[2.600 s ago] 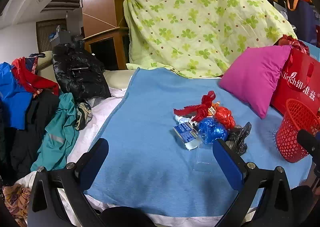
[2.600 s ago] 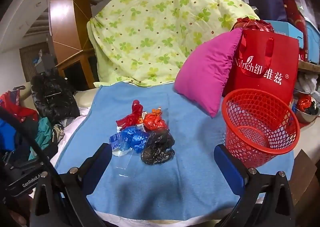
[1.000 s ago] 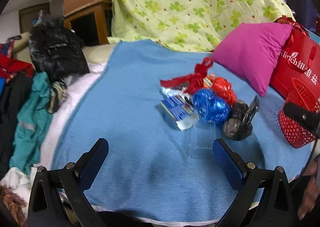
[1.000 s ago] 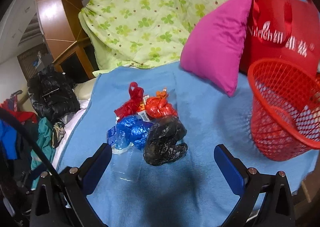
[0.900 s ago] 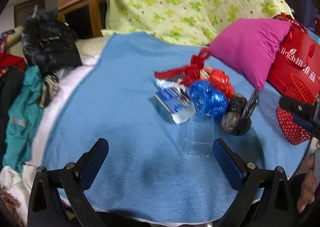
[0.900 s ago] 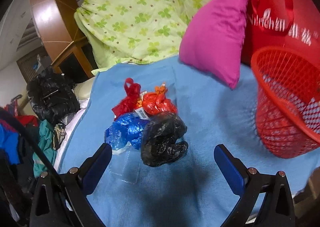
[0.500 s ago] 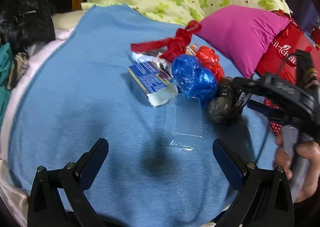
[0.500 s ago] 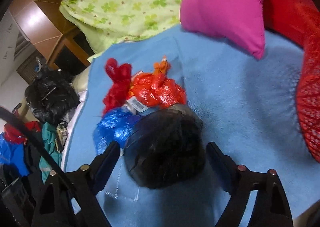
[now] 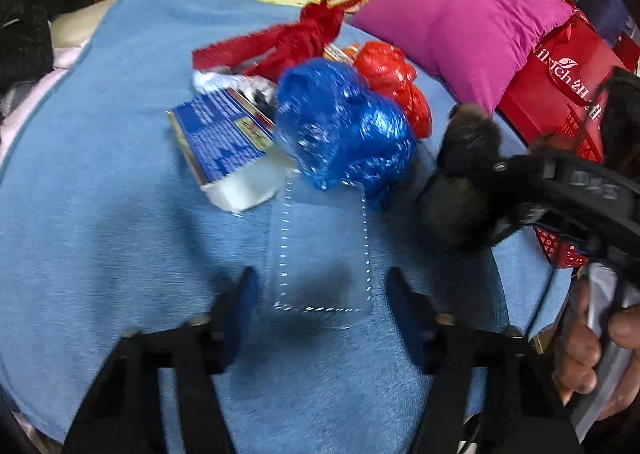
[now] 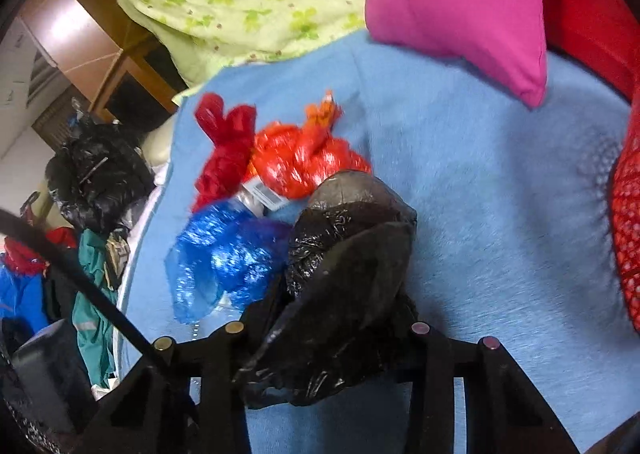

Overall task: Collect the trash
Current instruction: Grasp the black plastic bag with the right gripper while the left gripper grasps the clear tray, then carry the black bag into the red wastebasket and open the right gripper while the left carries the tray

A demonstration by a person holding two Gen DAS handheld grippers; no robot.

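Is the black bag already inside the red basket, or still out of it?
Out. The black bag sits on the blue blanket between the right gripper's closing jaws; the red basket stands apart at the right edge.

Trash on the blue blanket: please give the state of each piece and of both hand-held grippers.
Black bag: crumpled, between the right hand-held gripper's closing jaws.
Clear plastic tray: lying flat, between the left hand-held gripper's closing jaws.
Blue bag: crumpled, lying loose.
Blue carton: lying flat, untouched.
Left hand-held gripper: closing.
Right hand-held gripper: closing.
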